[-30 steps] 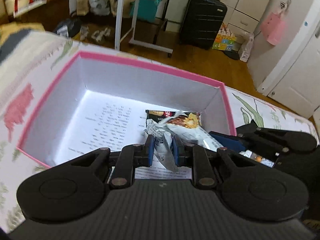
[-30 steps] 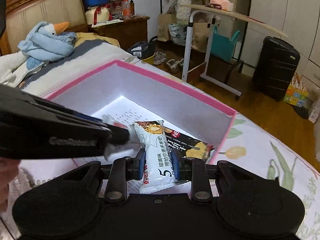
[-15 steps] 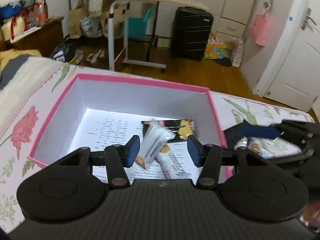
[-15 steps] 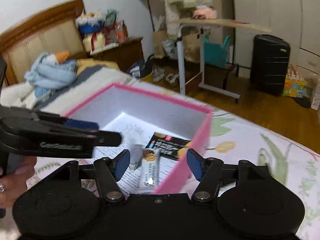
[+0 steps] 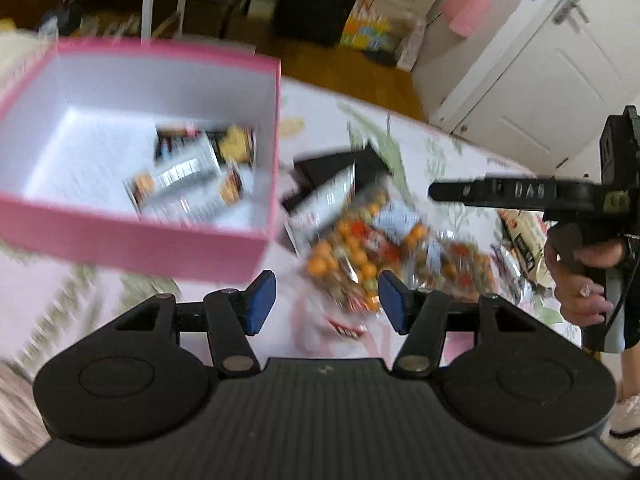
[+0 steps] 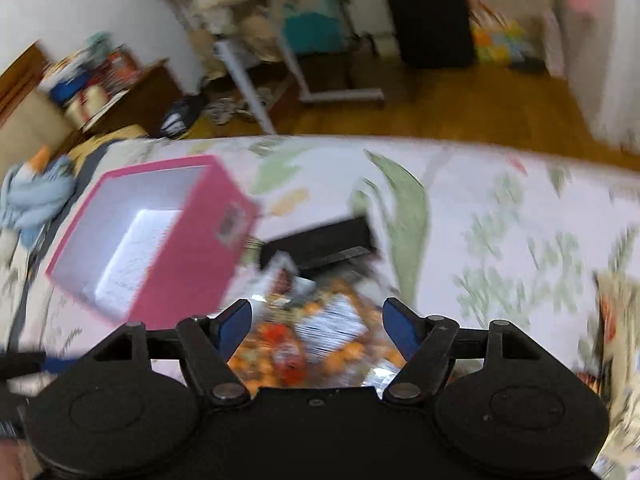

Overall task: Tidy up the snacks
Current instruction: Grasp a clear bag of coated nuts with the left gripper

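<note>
A pink box [image 5: 132, 246] with white inside stands on the flowered bedspread [image 5: 440, 148] and holds several snack packets [image 5: 188, 184]. It also shows in the right wrist view [image 6: 168, 236]. To its right lies a pile of snacks: an orange-patterned bag [image 5: 360, 256], also in the right wrist view [image 6: 320, 344], and a black packet [image 5: 340, 168]. My left gripper [image 5: 326, 306] is open and empty, just short of the orange bag. My right gripper [image 6: 316, 326] is open and empty above the same bag; it also shows in the left wrist view [image 5: 492, 192]. Both views are blurred.
Another snack packet [image 5: 524, 244] lies at the right, by the hand on the right gripper. A blue soft toy [image 6: 32, 196] lies on the bed beyond the box. Past the bed edge are a wooden floor, a black suitcase [image 6: 432, 12] and a rolling table [image 6: 280, 40].
Both grippers let go of their white snack packets into the box and opened. Both then swung right, away from the box, to the snack pile.
</note>
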### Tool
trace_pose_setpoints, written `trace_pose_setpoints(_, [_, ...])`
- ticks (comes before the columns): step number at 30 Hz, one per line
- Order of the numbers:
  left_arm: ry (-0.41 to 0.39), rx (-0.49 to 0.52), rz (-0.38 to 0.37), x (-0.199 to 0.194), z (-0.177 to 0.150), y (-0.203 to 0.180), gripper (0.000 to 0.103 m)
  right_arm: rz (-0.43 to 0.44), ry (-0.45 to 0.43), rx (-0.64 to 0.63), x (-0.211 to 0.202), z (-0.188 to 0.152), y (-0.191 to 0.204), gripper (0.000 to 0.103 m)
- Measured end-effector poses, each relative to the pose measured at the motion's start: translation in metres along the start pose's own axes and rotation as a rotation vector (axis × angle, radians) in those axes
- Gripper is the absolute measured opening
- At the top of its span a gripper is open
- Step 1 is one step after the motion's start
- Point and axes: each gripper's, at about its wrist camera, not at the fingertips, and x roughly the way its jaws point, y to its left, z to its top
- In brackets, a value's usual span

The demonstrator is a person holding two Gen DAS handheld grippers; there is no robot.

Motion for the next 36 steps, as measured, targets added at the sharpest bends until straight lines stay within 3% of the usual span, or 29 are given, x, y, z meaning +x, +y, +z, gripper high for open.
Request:
trace_pose_setpoints(5, [0.024,-0.081,0.050,0.049,-0.017,-0.001,0.056,0.008,0.026,0.146,0.037,-0.010,-0.046,0.077])
trace_pose_setpoints(7, [0.083,-0.093,0.072,0.071,-0.020,-0.002,0.057,0.039,0.020,0.170,0.050,-0.012,-0.055,0.077])
trace_pose_setpoints(8, [0.115,-0.096,0.088,0.081,-0.020,-0.003,0.057,0.054,0.014,0.167,0.055,-0.012,-0.055,0.077])
trace_pose_setpoints(11, [0.090,-0.151,0.092,0.095,-0.021,-0.004,0.058,0.091,0.016,0.104,0.070,-0.007,-0.049,0.077])
trace_pose_setpoints(15, [0.043,-0.240,0.026,0.106,-0.026,0.000,0.058,0.106,0.032,0.018,0.083,0.001,-0.038,0.080])
trace_pose_setpoints(16, [0.023,-0.285,0.008,0.108,-0.029,0.003,0.058,0.104,0.028,-0.007,0.082,0.003,-0.035,0.078])
trace_pose_setpoints(18, [0.010,-0.389,-0.027,0.108,-0.035,0.010,0.054,0.096,0.018,-0.076,0.077,0.004,-0.029,0.049])
trace_pose_setpoints(19, [0.015,-0.399,-0.055,0.109,-0.037,0.009,0.050,0.093,0.022,-0.107,0.073,0.003,-0.027,0.048])
trace_pose_setpoints(21, [0.018,-0.358,-0.045,0.106,-0.039,0.002,0.047,0.099,0.021,-0.163,0.062,0.000,-0.021,0.033])
trace_pose_setpoints(25, [0.041,-0.311,-0.062,0.103,-0.040,-0.003,0.045,0.058,0.041,-0.221,0.045,-0.010,-0.011,0.022])
trace_pose_setpoints(32, [0.126,-0.213,-0.092,0.085,-0.046,-0.007,0.045,-0.026,0.056,-0.242,0.011,-0.044,0.004,0.019])
trace_pose_setpoints(36, [0.185,-0.142,-0.099,0.064,-0.053,-0.014,0.045,-0.072,0.084,-0.216,-0.006,-0.065,0.018,0.025])
